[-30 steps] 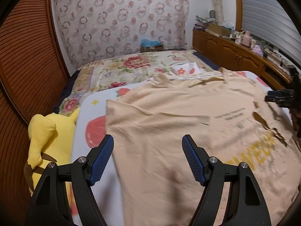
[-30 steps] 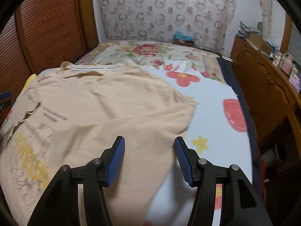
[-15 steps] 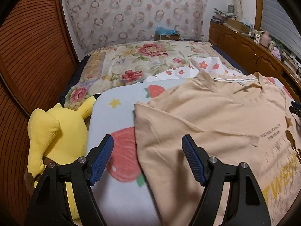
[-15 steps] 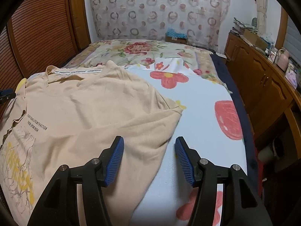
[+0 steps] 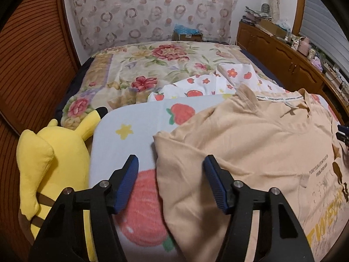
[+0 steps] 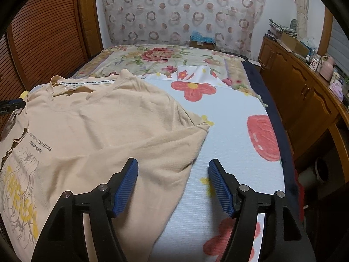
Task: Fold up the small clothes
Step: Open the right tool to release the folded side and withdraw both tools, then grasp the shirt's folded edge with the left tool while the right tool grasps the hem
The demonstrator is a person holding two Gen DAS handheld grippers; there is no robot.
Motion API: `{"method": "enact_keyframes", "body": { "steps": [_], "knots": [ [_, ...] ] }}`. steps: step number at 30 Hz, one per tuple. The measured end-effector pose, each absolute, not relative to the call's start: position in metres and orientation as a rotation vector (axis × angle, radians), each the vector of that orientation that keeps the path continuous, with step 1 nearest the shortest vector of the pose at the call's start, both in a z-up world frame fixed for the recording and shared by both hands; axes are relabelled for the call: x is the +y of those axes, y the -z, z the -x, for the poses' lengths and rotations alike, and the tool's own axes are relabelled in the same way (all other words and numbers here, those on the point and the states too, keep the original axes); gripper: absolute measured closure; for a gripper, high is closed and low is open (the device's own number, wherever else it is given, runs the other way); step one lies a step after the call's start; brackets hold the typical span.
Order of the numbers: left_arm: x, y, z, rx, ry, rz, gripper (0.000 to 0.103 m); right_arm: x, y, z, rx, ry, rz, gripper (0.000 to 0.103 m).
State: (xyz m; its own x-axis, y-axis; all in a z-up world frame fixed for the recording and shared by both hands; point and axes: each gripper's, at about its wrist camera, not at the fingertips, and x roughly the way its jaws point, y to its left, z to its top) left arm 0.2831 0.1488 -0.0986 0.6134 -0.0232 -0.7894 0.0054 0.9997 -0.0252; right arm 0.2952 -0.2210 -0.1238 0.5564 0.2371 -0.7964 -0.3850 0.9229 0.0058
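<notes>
A beige T-shirt (image 5: 250, 148) with a yellow and black print lies spread face up on the light blue fruit-print blanket (image 5: 130, 131), collar towards the far end. My left gripper (image 5: 170, 174) is open and empty, over the shirt's left sleeve edge. The shirt also shows in the right wrist view (image 6: 91, 135). My right gripper (image 6: 173, 174) is open and empty, over the right sleeve edge where shirt meets blanket (image 6: 231, 131). Each gripper's tip shows at the edge of the other's view.
A yellow plush toy (image 5: 43, 163) lies at the bed's left edge. A floral quilt (image 5: 152, 65) and a white flower-print cloth (image 5: 218, 80) lie beyond the shirt. Wooden slatted panels (image 6: 43, 32) stand on the left and a cluttered wooden cabinet (image 6: 305, 87) on the right.
Both grippers have moved outwards and back from over the shirt body to its sleeve edges, the left one leftwards, the right one rightwards. Both stay open. The shirt lies flatter.
</notes>
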Motion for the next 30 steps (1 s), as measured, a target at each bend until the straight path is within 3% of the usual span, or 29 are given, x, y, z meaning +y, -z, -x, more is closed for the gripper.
{"method": "enact_keyframes", "body": {
  "steps": [15,16,19,30],
  "knots": [
    [0.169,0.103,-0.290,0.912,-0.023,0.050,0.040,-0.226,0.124,-0.297,0.913,-0.363,0.174,0.029],
    [0.169,0.102,-0.290,0.911,-0.023,0.048,0.042,-0.225,0.124,-0.297,0.913,-0.363,0.175,0.029],
    [0.165,0.099,-0.288,0.903,0.019,0.051,0.076,-0.226,0.124,-0.297,0.913,-0.360,0.176,0.027],
    [0.157,0.099,-0.293,0.922,0.022,0.045,0.078,-0.227,0.123,-0.300,0.919,-0.351,0.170,0.025]
  ]
}}
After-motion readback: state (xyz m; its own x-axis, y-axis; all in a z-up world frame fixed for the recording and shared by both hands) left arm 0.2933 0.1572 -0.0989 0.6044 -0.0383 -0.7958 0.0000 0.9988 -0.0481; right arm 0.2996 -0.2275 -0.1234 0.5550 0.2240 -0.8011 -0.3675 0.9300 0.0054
